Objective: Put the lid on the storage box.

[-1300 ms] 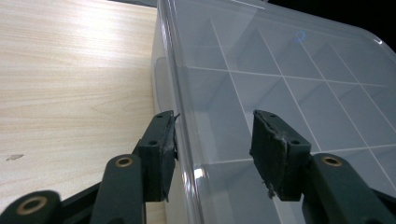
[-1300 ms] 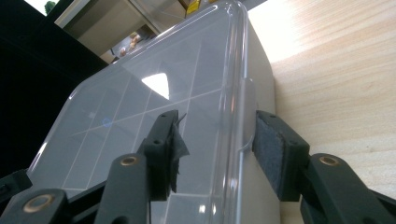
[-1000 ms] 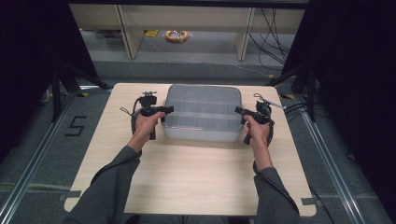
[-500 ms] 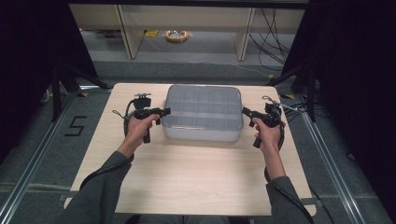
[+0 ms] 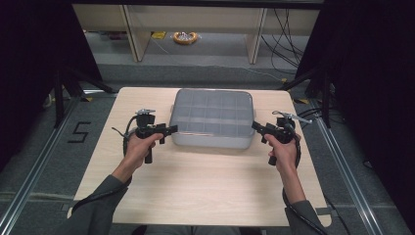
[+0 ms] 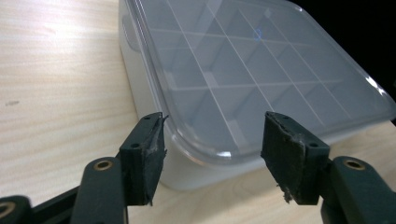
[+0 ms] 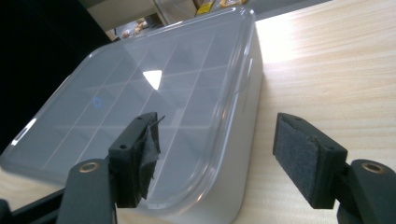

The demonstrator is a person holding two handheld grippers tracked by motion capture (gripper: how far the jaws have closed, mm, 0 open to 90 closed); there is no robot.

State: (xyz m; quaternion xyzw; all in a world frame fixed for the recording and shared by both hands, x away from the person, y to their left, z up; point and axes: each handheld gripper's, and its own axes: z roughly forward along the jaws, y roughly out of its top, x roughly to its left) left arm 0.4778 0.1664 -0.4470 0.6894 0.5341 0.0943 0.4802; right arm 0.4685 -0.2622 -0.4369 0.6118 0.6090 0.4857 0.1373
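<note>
A translucent grey compartment box (image 5: 211, 117) with its clear lid on stands at the middle back of the wooden table (image 5: 205, 186). My left gripper (image 5: 169, 129) sits just off the box's near left corner, its jaws pointing at it. In the left gripper view the left gripper (image 6: 215, 137) is open, its jaws have just been opening, and the box corner (image 6: 219, 154) lies beyond the pads, untouched. My right gripper (image 5: 255, 126) hovers by the box's right end. Its jaws have also just been opening; the right gripper (image 7: 217, 135) is open, with the box (image 7: 154, 102) ahead and no contact.
Bare tabletop stretches in front of the box and to both sides. Beyond the far table edge stands a low shelf unit (image 5: 195, 19) with a yellow object (image 5: 185, 37) on the floor beneath it. Cables (image 5: 288, 34) trail at the back right.
Both hands have drawn outward from the box's ends, the left to the left and the right to the right. Both pairs of jaws stand wider. The box has stayed in place.
</note>
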